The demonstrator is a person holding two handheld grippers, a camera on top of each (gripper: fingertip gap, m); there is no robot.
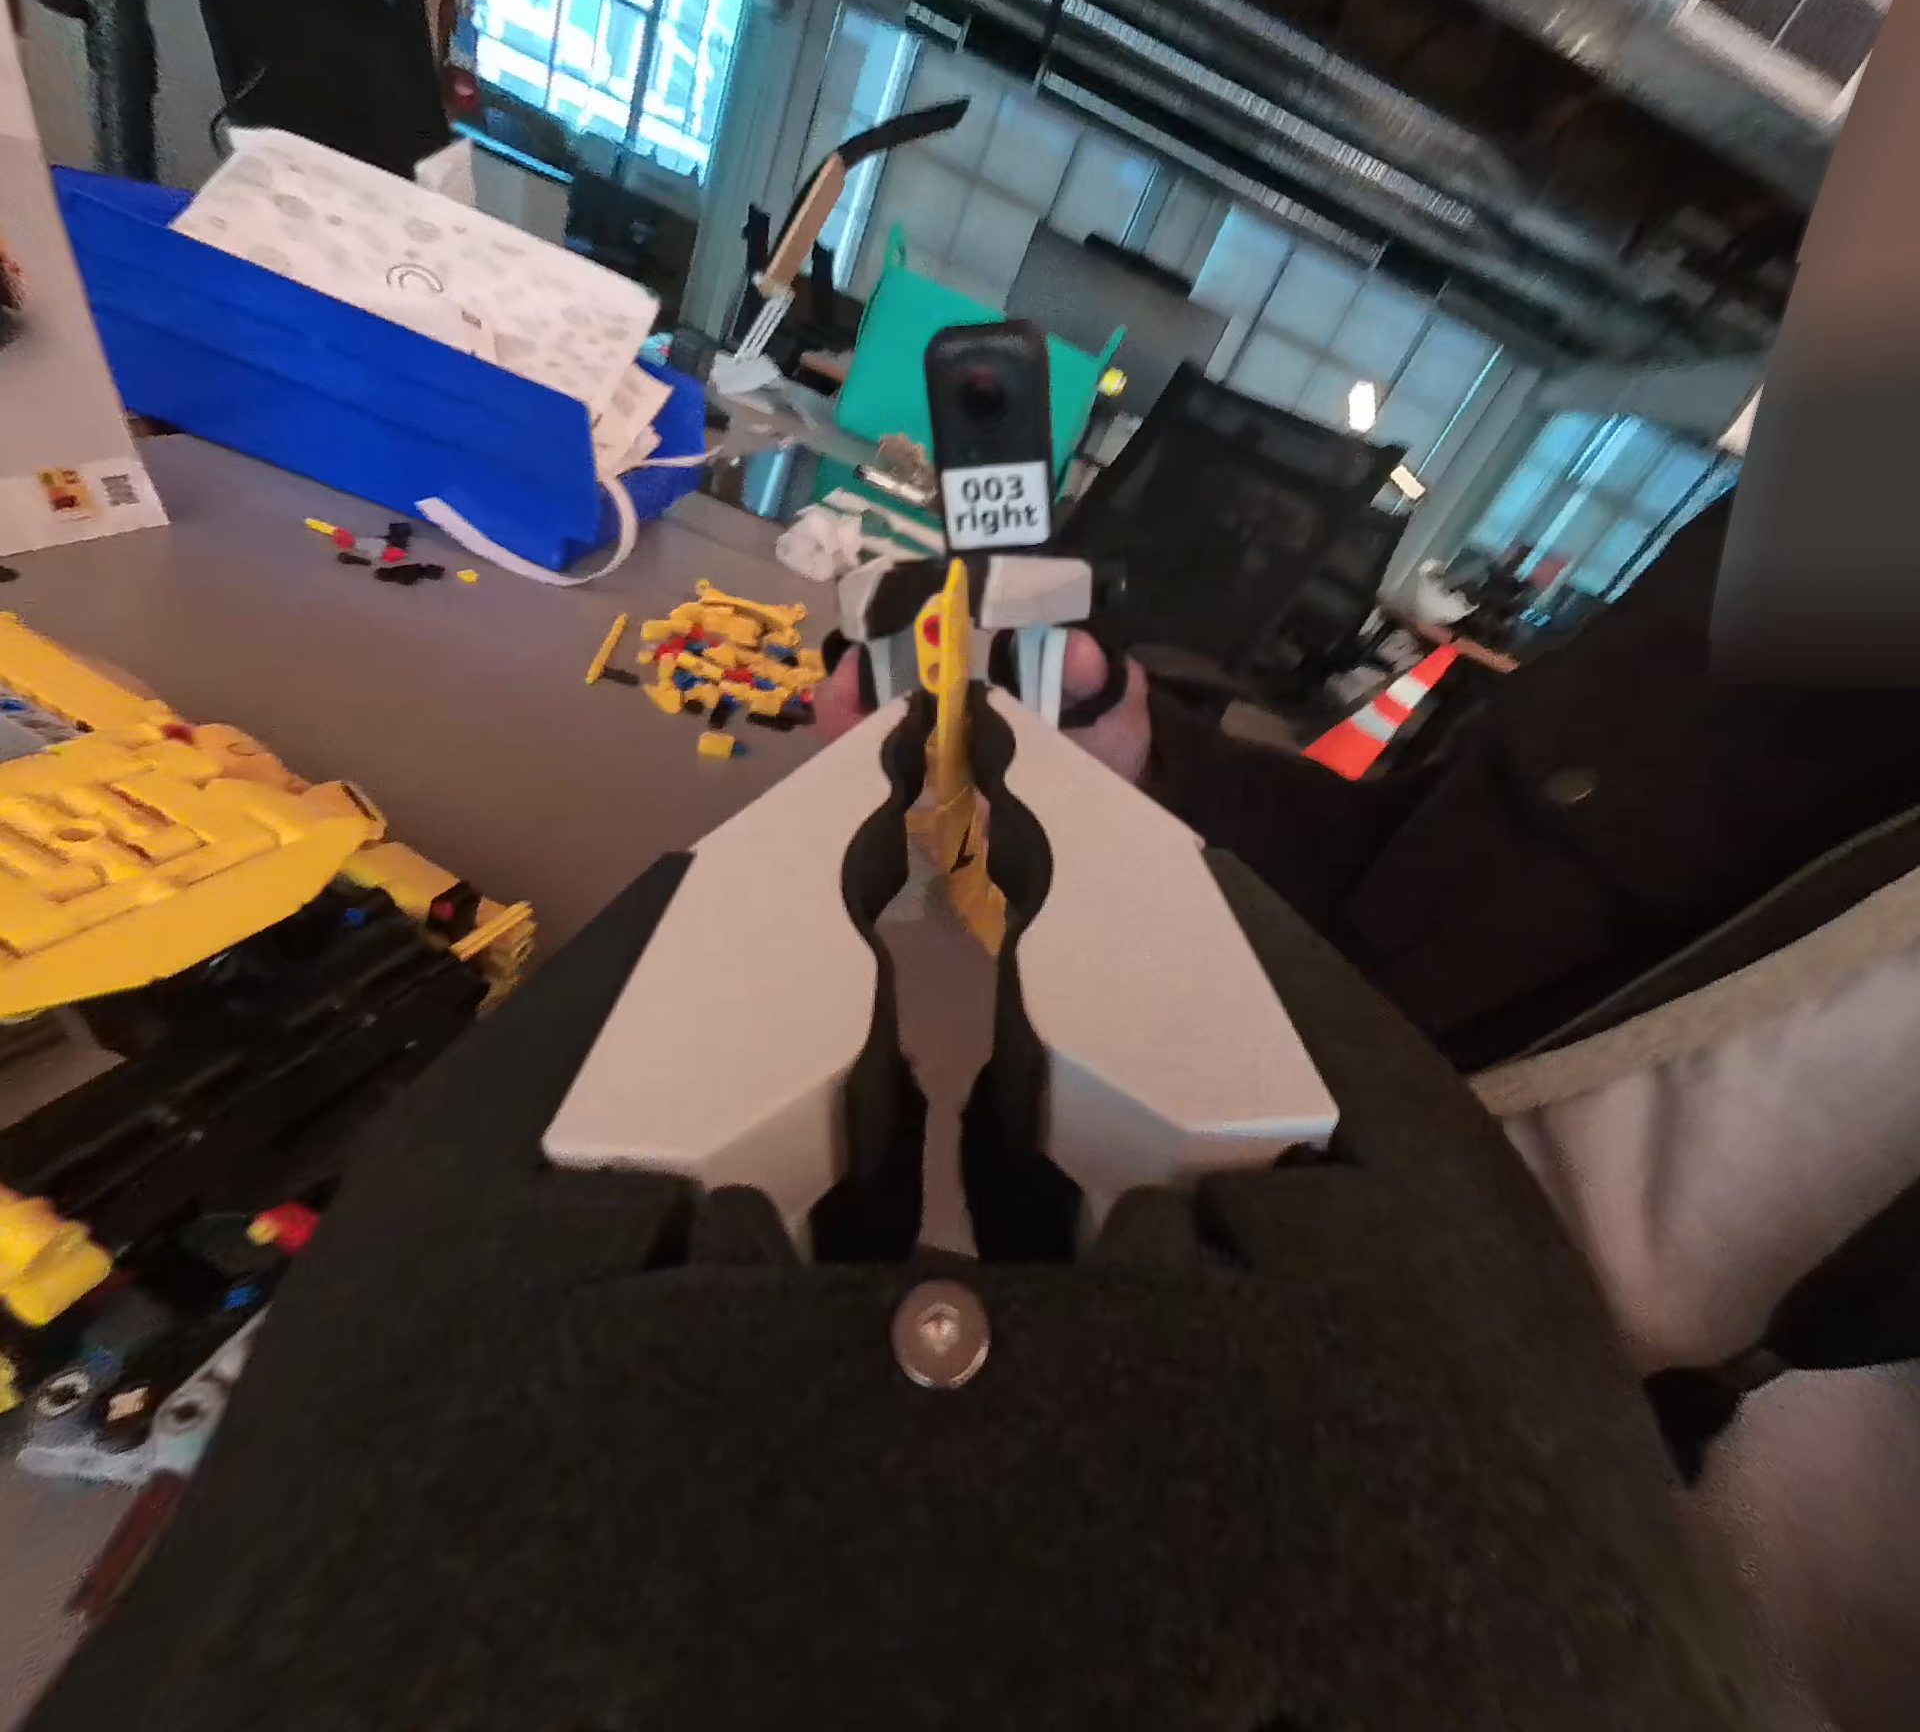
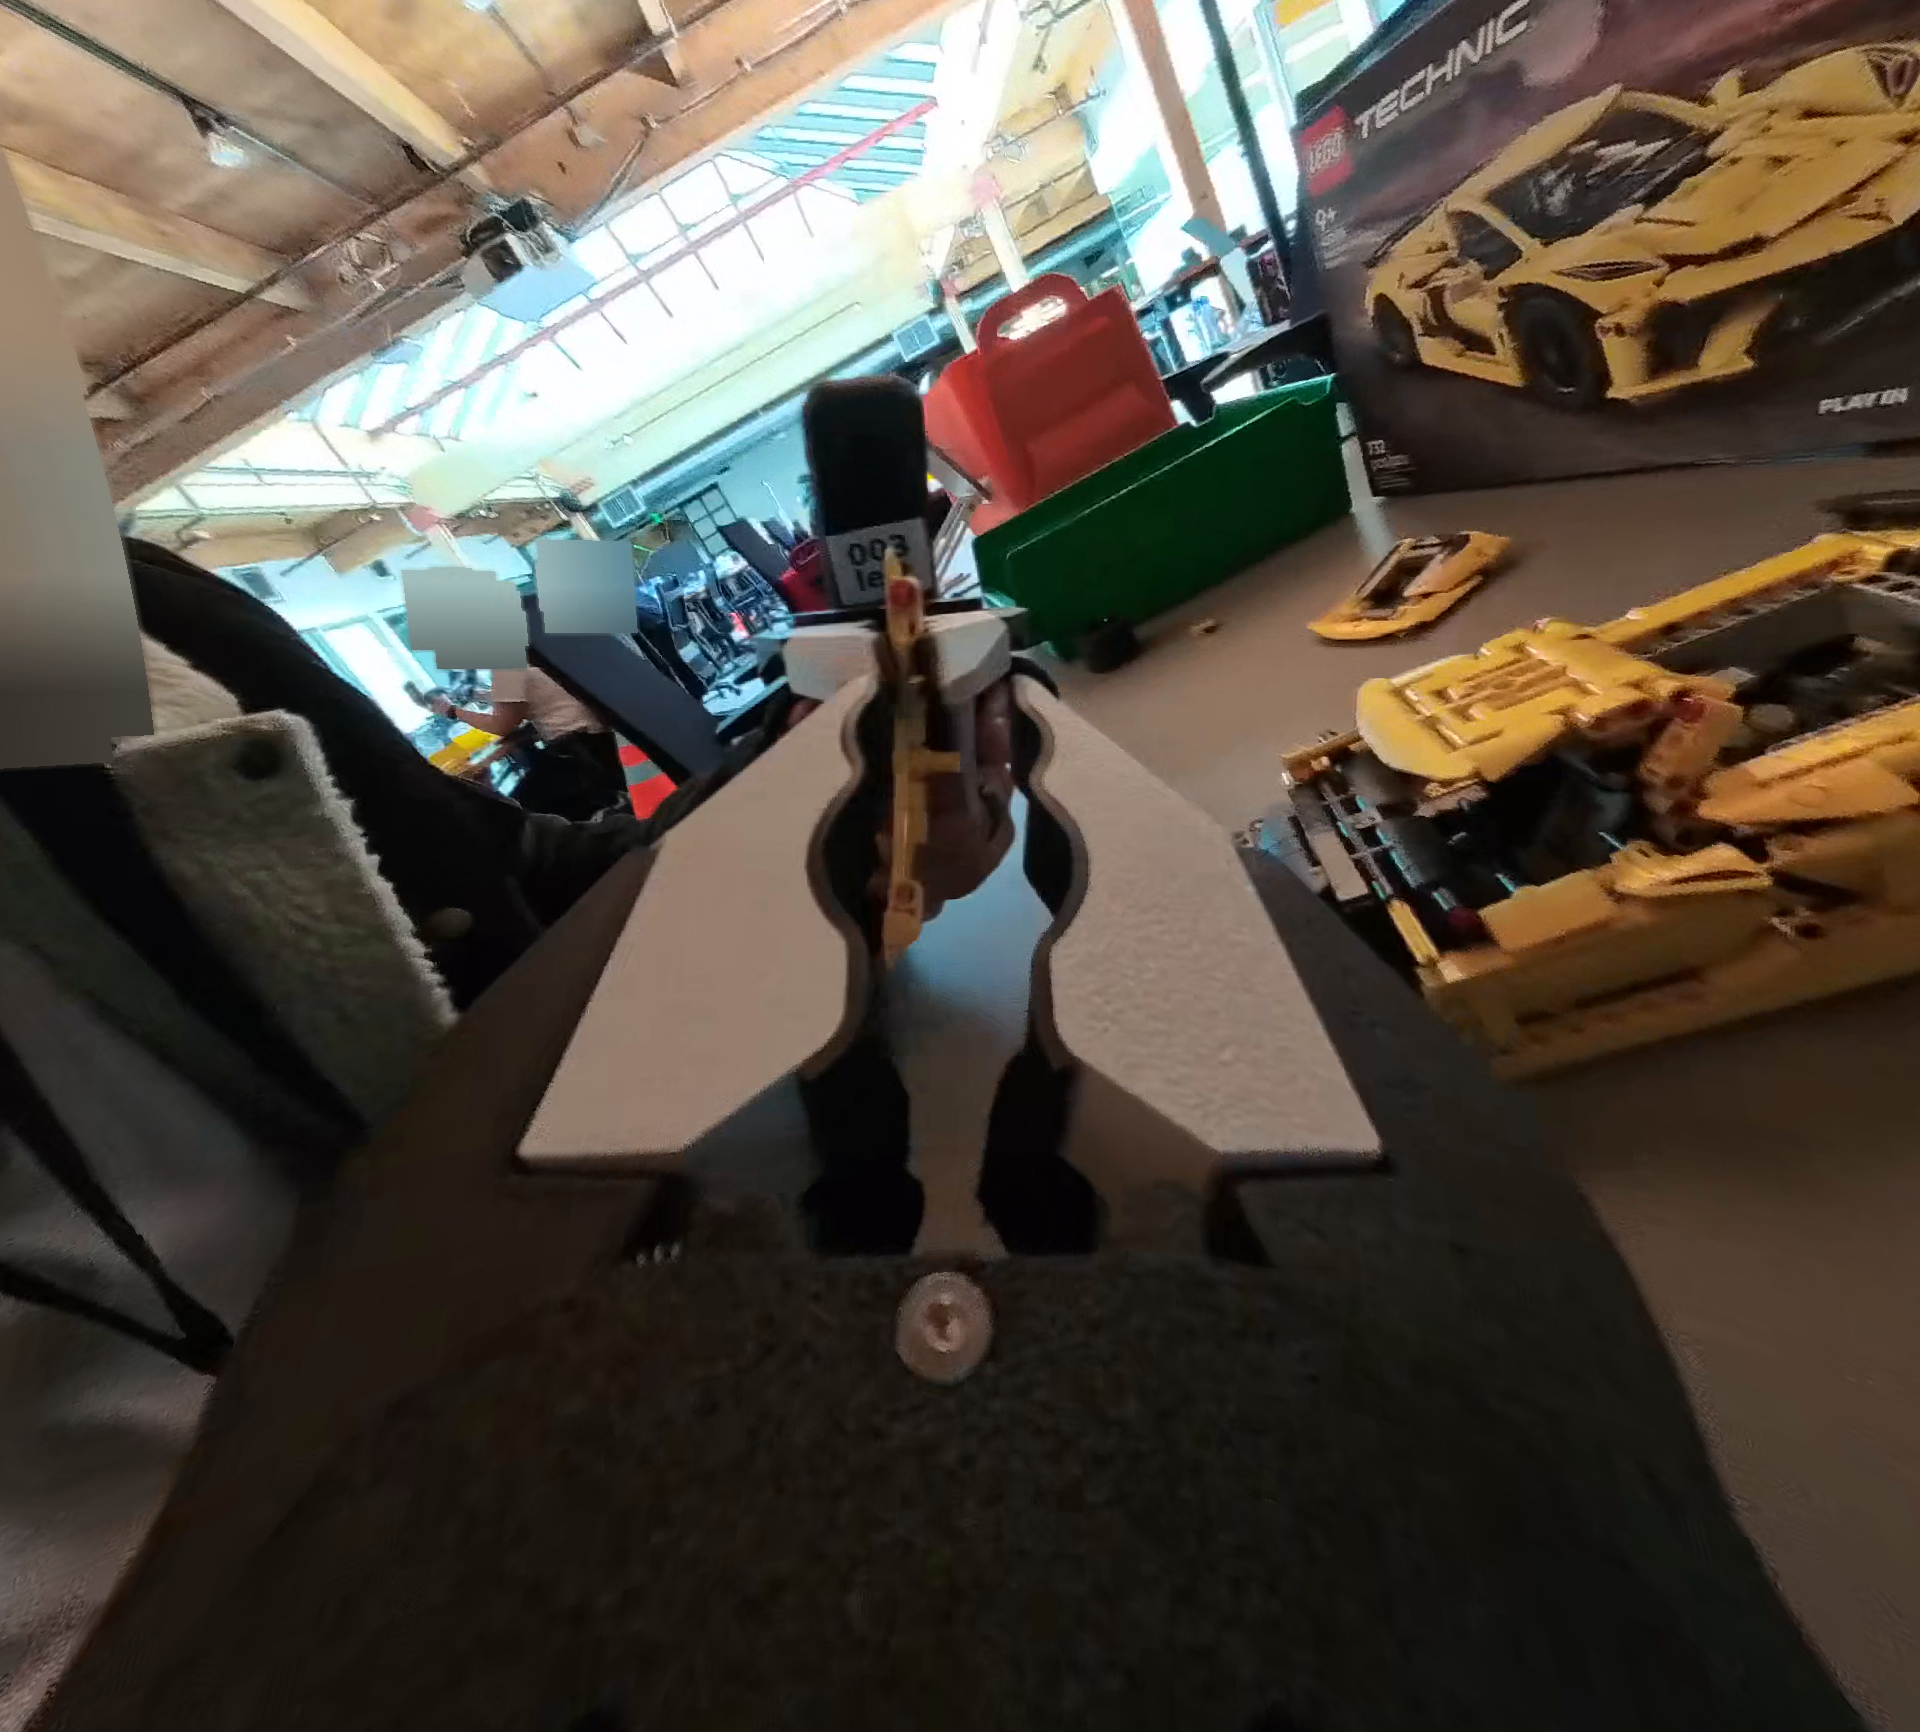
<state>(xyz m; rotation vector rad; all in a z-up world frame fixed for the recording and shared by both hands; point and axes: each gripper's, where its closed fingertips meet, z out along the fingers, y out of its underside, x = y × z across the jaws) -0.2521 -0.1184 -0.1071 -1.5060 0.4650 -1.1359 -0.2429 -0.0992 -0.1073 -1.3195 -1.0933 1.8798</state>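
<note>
Grey desk (image 1: 468, 726) strewn with loose bricks (image 1: 727, 659); above it, the left gripper (image 1: 948, 726) clamps a yellow strut (image 1: 951, 789), its far end between the right gripper (image 2: 943, 697) fingers (I cannot tell whether they grip it), beside a yellow model car (image 2: 1558, 851).

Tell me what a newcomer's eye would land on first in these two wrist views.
First, the thin yellow toy piece held up in mid-air between the two facing tongs: the left tongs and the right tongs both close on it, above the grey table. Next, the half-built yellow toy car on the table, with a pile of loose yellow bricks beyond.
</note>
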